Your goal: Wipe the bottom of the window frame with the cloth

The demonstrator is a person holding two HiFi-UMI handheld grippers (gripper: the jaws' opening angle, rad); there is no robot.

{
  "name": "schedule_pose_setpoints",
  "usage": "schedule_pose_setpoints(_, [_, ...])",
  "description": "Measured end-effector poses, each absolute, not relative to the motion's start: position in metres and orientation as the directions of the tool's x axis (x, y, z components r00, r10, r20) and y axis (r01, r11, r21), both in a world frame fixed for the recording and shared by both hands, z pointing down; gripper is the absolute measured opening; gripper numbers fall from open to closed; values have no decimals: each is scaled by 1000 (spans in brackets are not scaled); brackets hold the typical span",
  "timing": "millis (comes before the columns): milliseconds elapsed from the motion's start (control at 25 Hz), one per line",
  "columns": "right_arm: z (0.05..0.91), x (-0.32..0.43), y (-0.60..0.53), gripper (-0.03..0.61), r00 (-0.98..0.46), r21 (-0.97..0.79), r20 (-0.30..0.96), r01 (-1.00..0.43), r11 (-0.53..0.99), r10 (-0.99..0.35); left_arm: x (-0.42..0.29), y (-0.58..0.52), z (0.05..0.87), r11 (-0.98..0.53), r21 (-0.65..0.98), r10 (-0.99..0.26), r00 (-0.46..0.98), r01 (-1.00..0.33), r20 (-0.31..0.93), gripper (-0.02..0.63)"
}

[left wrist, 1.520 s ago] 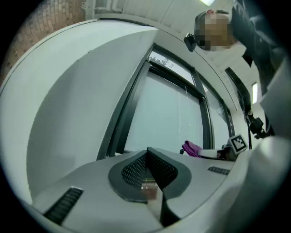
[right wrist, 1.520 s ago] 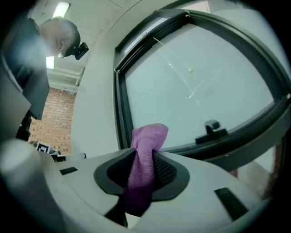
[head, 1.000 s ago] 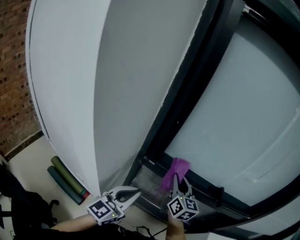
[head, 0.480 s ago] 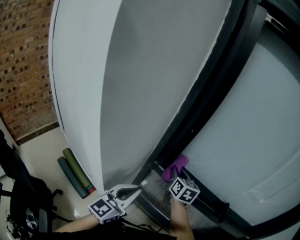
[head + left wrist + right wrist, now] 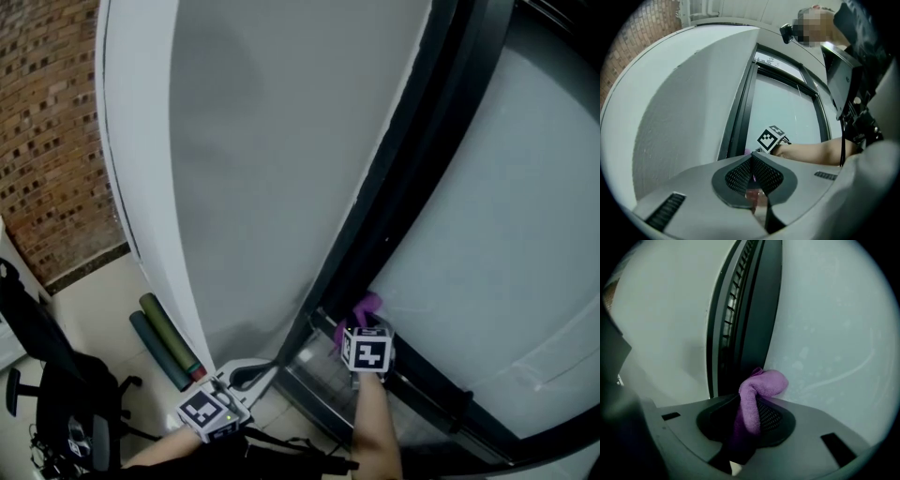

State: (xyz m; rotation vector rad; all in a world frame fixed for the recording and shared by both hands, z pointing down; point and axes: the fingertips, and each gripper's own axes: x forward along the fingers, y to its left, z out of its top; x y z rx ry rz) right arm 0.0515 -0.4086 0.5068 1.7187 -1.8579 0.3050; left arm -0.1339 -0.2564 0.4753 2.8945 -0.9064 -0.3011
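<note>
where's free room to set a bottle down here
Bare floor between the brick wall and the rolled mats. Crowded: the window frame's bottom corner, where the right gripper holds the cloth.

Cloth (image 5: 761, 385) fuzzy terry; window frame (image 5: 394, 187) matt dark metal (glass (image 5: 487, 234) smooth, frosted).

Tight window frame (image 5: 394, 187) corner
Left closed by white wall (image 5: 262, 169); bottom rail (image 5: 417, 382) open rightward to a dark block (image 5: 459, 405)
</note>
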Motion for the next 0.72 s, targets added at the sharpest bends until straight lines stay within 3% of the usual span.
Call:
schedule_pose_setpoints(240, [507, 48, -410, 104, -65, 119, 585, -979, 165, -809, -125, -255, 476, -846, 157, -531, 832, -510, -162, 6])
schedule_pose_setpoints(720, [507, 78, -389, 106, 11, 125, 577, -989, 74, -816, -118, -251, 481, -873, 196, -478, 865, -447, -153, 6])
